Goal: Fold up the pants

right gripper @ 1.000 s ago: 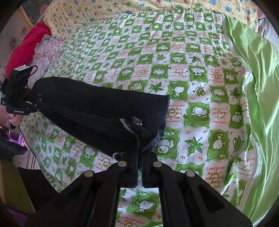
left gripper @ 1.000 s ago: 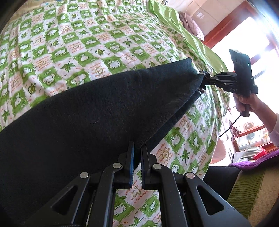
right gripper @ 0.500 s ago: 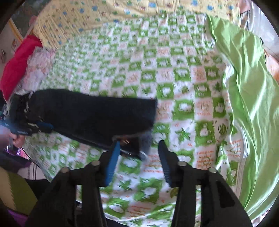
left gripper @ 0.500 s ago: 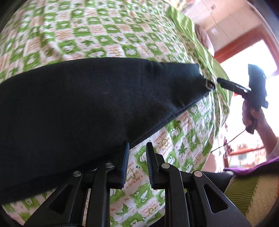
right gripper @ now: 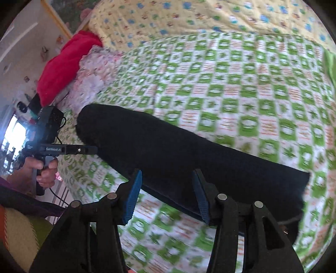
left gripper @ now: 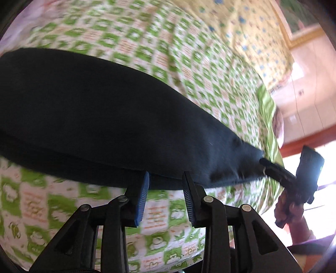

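The dark navy pants [left gripper: 100, 117] lie folded lengthwise in a long strip on the green-and-white checked bedspread [left gripper: 159, 50]; they also show in the right wrist view [right gripper: 172, 155]. My left gripper [left gripper: 166, 184] is open and empty, its blue-padded fingertips at the near edge of the strip. My right gripper [right gripper: 167, 189] is open and empty over the near edge of the pants. In the left wrist view the right gripper [left gripper: 266, 164] shows at the pants' far end. In the right wrist view the left gripper [right gripper: 94, 149] shows at the other end.
A yellow patterned quilt [right gripper: 189, 19] and a red pillow [right gripper: 65, 63] lie at the head of the bed. A plain green sheet [left gripper: 268, 126] runs along one side. A striped cushion [right gripper: 19, 231] sits off the near bed edge.
Both grippers have opened and let go of the pants, which now lie flat on the bed. Both have pulled back and swung along the near edge.
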`<act>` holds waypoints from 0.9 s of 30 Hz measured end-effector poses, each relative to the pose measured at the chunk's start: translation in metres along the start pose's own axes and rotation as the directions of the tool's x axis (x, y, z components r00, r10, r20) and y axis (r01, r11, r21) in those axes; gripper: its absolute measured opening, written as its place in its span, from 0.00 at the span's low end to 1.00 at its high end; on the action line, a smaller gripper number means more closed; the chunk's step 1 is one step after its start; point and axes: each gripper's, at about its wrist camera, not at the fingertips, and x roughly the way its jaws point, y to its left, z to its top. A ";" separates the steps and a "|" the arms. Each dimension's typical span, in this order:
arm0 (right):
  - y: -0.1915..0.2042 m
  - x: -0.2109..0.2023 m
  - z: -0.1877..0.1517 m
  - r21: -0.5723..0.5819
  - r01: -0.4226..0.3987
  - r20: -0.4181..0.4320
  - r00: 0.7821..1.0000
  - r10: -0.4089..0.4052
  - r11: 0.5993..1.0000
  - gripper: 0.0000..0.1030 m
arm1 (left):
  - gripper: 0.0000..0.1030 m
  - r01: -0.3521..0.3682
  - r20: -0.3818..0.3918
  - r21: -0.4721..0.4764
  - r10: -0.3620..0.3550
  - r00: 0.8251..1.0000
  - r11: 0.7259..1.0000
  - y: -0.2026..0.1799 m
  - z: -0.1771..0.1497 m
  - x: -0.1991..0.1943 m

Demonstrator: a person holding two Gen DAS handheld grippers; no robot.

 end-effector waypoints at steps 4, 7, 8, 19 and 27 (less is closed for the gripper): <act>0.027 0.030 0.009 -0.073 -0.036 -0.032 0.999 0.033 0.997 0.50 | 0.38 -0.036 0.080 -0.128 0.047 0.996 0.991 0.032 -0.001 -0.024; 0.045 0.050 0.012 -0.111 -0.069 -0.058 0.996 0.063 0.991 0.50 | 0.39 -0.056 0.125 -0.217 0.084 0.989 0.974 0.058 -0.001 -0.040; 0.053 0.058 0.013 -0.129 -0.080 -0.066 0.995 0.072 0.988 0.50 | 0.39 -0.059 0.142 -0.245 0.096 0.985 0.968 0.066 0.000 -0.046; 0.117 0.121 0.025 -0.276 -0.126 -0.115 0.989 0.097 0.953 0.50 | 0.41 -0.106 0.189 -0.409 0.198 0.962 0.906 0.137 0.015 -0.075; 0.149 0.155 0.029 -0.419 -0.082 -0.140 0.990 0.025 0.904 0.50 | 0.41 -0.118 0.189 -0.448 0.223 0.956 0.886 0.162 0.032 -0.077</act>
